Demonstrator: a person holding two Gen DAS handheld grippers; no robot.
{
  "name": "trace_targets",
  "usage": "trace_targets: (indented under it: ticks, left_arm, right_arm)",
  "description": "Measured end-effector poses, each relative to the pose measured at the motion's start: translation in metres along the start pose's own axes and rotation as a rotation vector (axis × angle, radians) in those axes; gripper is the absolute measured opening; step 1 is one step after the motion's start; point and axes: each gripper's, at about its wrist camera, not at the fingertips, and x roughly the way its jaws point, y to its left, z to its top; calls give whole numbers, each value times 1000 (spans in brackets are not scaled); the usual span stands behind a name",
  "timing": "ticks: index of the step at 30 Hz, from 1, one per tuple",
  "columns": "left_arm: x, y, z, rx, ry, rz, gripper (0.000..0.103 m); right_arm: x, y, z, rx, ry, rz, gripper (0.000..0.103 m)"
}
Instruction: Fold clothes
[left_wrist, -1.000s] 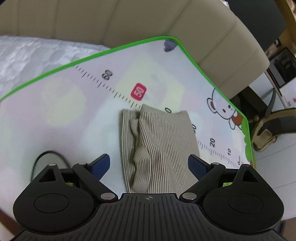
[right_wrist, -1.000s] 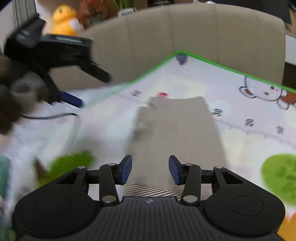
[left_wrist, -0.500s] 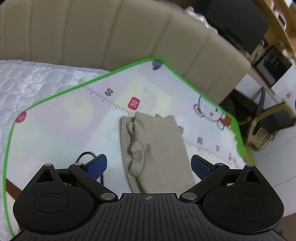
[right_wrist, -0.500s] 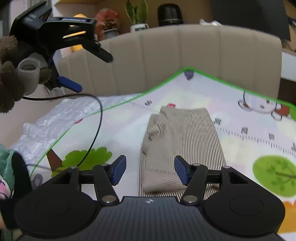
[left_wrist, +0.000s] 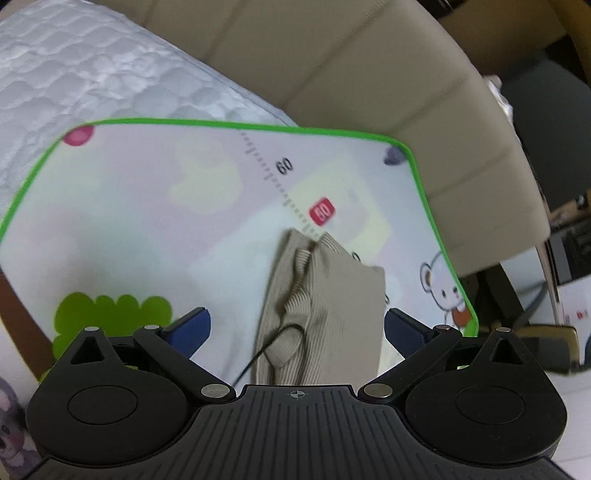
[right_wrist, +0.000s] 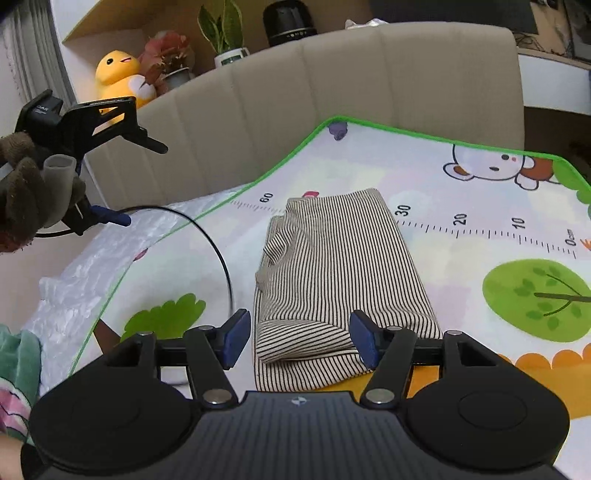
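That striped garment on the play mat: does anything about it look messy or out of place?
Mostly neat, but the striped garment has a bunched, rumpled flap along its left edge, and a thin black cable loops across that side. The play mat shows nothing spilled.

- White quilted bed cover (right_wrist: 110, 254) under everything, beige padded headboard (right_wrist: 295, 88) behind it.
- Green-edged play mat (right_wrist: 491, 206) spread over the cover, ruler markings printed across.
- Striped folded garment (right_wrist: 332, 266) flat on the mat, beside its printed 50 tag (left_wrist: 322, 211).
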Motion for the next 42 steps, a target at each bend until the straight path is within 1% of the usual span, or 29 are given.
trace_targets:
  ticks: [4, 6, 9, 14, 17, 20, 22, 24, 26, 28, 30, 31, 33, 34, 35, 37, 40, 41, 42]
  left_arm:
    - [-4, 4, -4, 6, -9, -9, 103]
    - [-4, 5, -9, 7, -15, 3, 103]
    - [-3, 5, -16, 17, -14, 18, 103]
    - [-12, -2, -25, 69, -35, 48, 103]
    - [-19, -5, -28, 79, -47, 42, 103]
    - [-26, -5, -31, 76, -62, 39, 103]
    - [-31, -7, -28, 81, -78, 78, 103]
    - [-39, -18, -20, 113, -117, 141, 103]
    - [-54, -37, -8, 182, -206, 217, 103]
    - [-73, -57, 1, 258, -301, 298, 103]
    - [-91, -74, 4, 344, -390, 377, 103]
    - [-98, -80, 5, 379, -417, 397, 103]
    - [-105, -81, 3, 423, -428, 395, 103]
    - [-108, -80, 2, 435, -421, 387, 103]
    - [-107, -74, 1, 422, -396, 365, 103]
    - [-105, -57, -2, 348, -339, 314, 103]
    - [-103, -41, -12, 272, -266, 274, 103]
    - [-104, -39, -17, 272, -253, 274, 103]
    - [-106, -40, -23, 302, -255, 288, 103]
  right_arm:
    - [-6, 4, 0, -40, -21, 10, 63]
    - [-11, 4, 0, -44, -34, 10, 63]
    - [-20, -1, -1, -21, -55, 8, 63]
    - [-31, -10, -1, 29, -91, 11, 64]
    - [-32, -14, 1, 57, -96, 9, 64]
    - [-33, -11, 0, 54, -92, -3, 64]
    - [-35, 1, -2, 29, -81, 15, 64]
    - [-38, 13, -4, 5, -70, 33, 64]
    - [-40, 25, -6, -23, -58, 52, 64]
    - [-34, 41, -12, -103, -28, 88, 66]
    - [-24, 47, -17, -128, 7, 109, 67]
    - [-18, 46, -17, -118, 16, 104, 67]
    - [-6, 41, -15, -78, 32, 85, 67]
    - [-3, 38, -12, -51, 30, 73, 67]
    - [1, 36, -9, -27, 28, 62, 67]
    - [-4, 35, -3, -14, -10, 40, 66]
    - [-21, 32, 2, 5, -78, 56, 66]
    - [-24, 30, 3, 1, -85, 47, 66]
    - [-27, 29, 3, -4, -93, 39, 66]
